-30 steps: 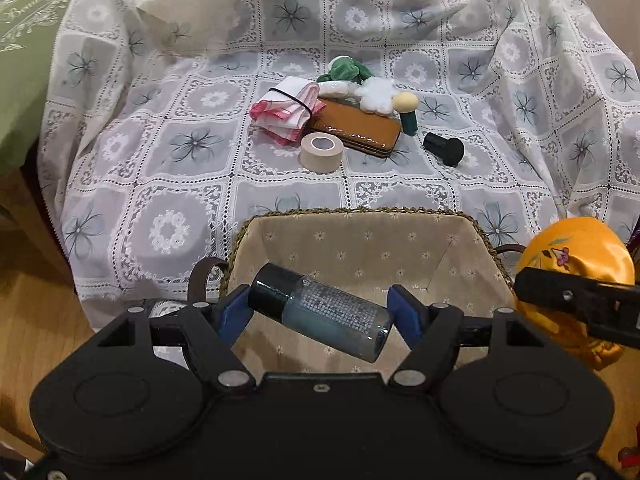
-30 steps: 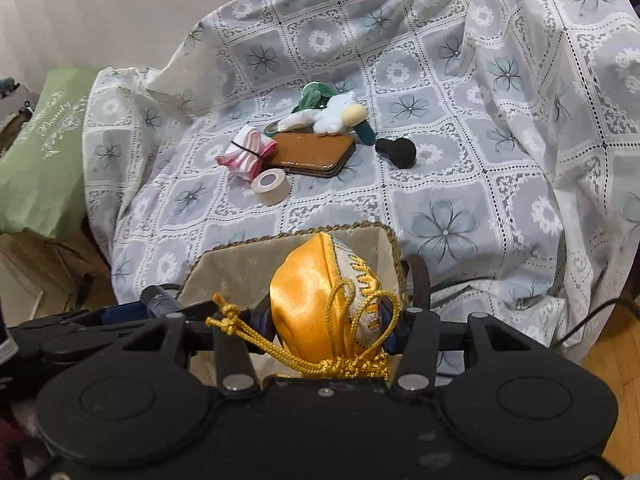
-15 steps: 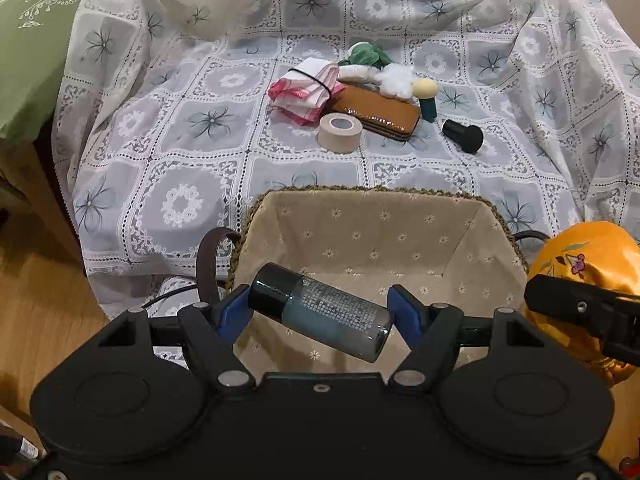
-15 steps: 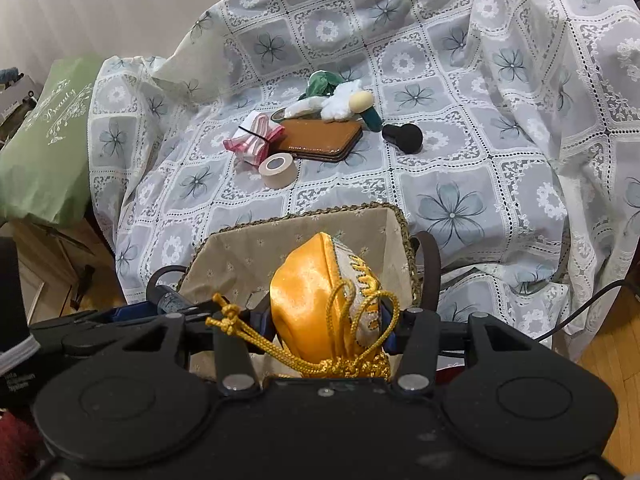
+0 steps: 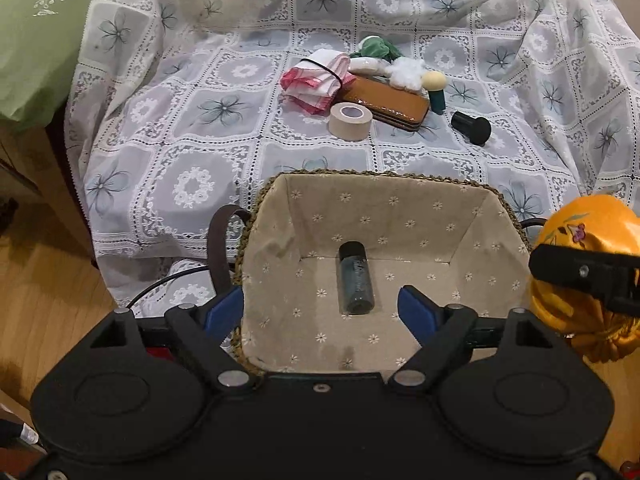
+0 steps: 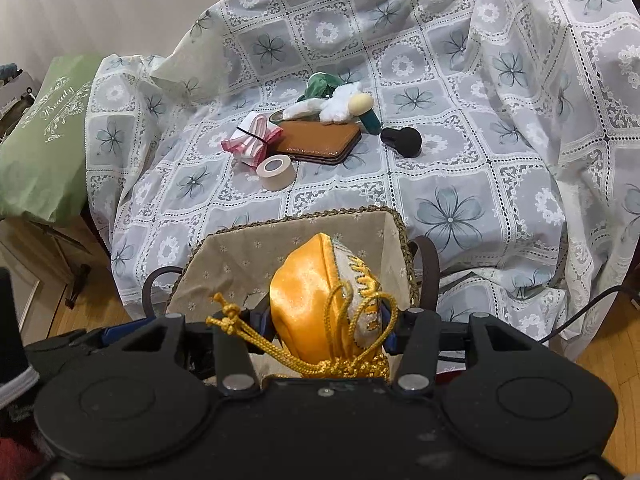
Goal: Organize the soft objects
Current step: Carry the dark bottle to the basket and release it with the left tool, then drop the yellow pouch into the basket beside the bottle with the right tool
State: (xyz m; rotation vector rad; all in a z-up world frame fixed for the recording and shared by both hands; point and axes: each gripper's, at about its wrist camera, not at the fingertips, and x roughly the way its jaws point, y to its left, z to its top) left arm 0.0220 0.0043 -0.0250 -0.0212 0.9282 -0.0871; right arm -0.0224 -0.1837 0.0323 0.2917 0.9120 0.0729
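Observation:
A small teal bottle (image 5: 355,279) with a black cap lies on the floor of the fabric-lined woven basket (image 5: 456,224). My left gripper (image 5: 320,306) hangs just above the basket's near edge, its jaws opening, with nothing between them. My right gripper (image 6: 326,320) is shut on a yellow satin drawstring pouch (image 6: 312,304), held over the basket's (image 6: 248,252) near right side. That pouch (image 5: 584,232) also shows at the right edge of the left wrist view. On the lace-covered seat farther back lie a pink-and-white folded cloth (image 5: 316,80) and a white and green plush toy (image 5: 400,68).
Beside the cloth lie a tan tape roll (image 5: 351,121), a brown leather wallet (image 5: 384,104), a teal-handled sponge applicator (image 5: 436,92) and a black cap-like piece (image 5: 472,126). A green cushion (image 5: 36,40) sits at left. Wooden floor and a black cable (image 5: 168,284) lie below.
The left gripper's jaws spread and the teal bottle dropped out of them into the basket. The right gripper still holds the yellow pouch in the same place.

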